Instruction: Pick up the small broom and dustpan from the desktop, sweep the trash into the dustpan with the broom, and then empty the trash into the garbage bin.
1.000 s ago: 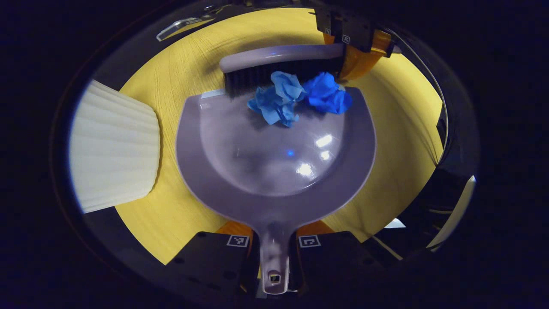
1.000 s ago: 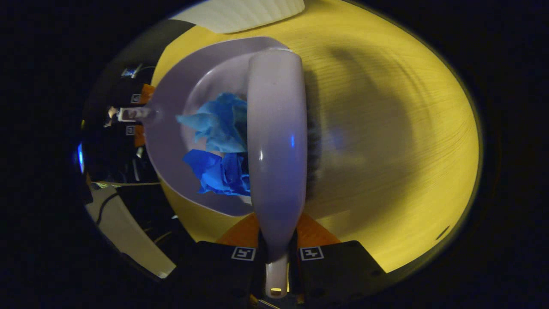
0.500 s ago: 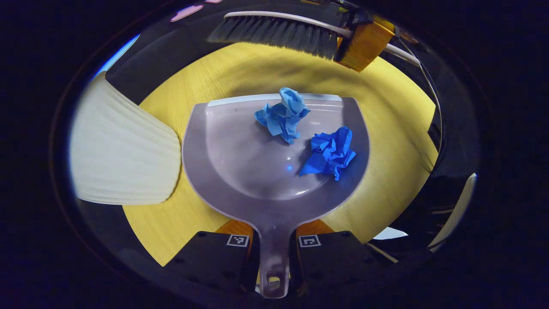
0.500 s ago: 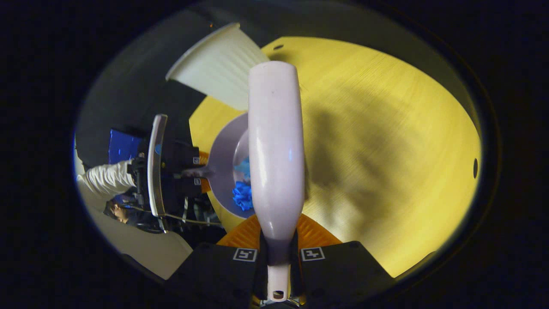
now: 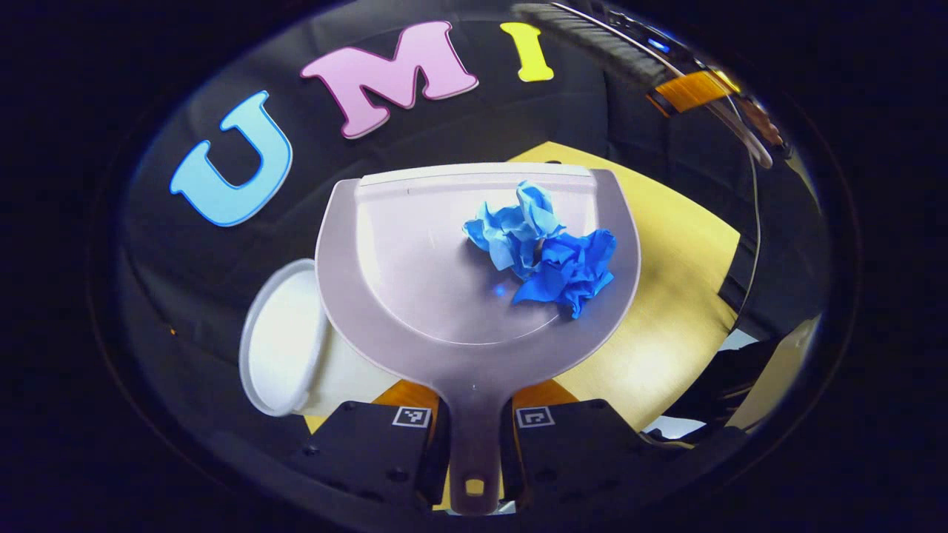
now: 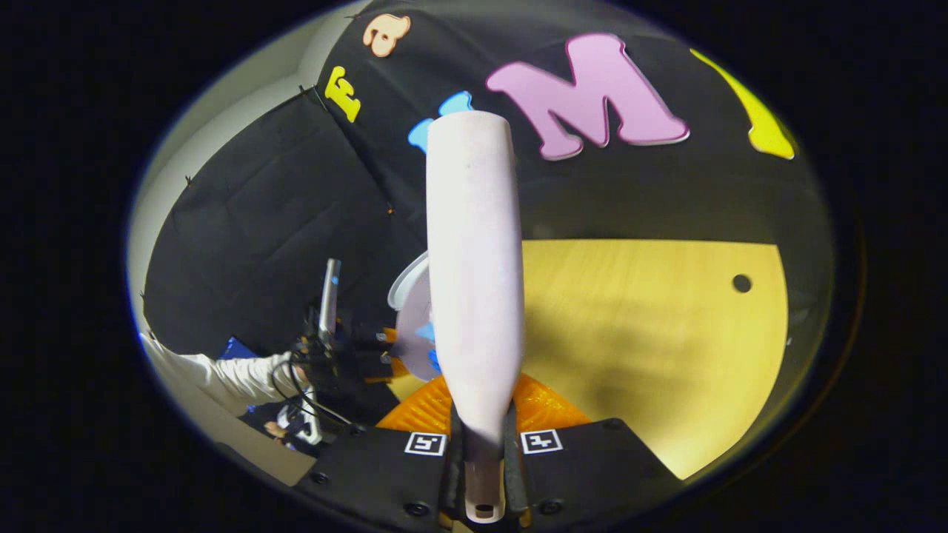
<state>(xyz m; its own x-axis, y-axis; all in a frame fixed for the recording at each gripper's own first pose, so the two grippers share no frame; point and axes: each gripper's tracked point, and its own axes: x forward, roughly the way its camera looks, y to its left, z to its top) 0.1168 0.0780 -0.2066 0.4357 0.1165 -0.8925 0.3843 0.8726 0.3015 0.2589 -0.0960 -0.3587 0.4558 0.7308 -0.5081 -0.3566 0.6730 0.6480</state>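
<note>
Two crumpled blue paper wads (image 5: 544,255) lie inside the dustpan (image 5: 415,274), toward its 2 o'clock side, so the sweeping is judged done. The dustpan's handle is clamped by the left gripper (image 5: 474,437), above the desk (image 5: 666,326). The white garbage bin (image 5: 278,348) is seen at 8 o'clock; emptying remains. The broom (image 6: 474,266) is clamped at its handle by the right gripper (image 6: 481,451).

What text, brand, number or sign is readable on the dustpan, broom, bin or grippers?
No readable text on any of these.
On the dustpan: none, plain surface.
On the broom: none, plain back.
On the bin: none visible.
On the left gripper and the right gripper: square markers beside the jaws, which are coded black-and-white patterns, not words or numbers.
</note>
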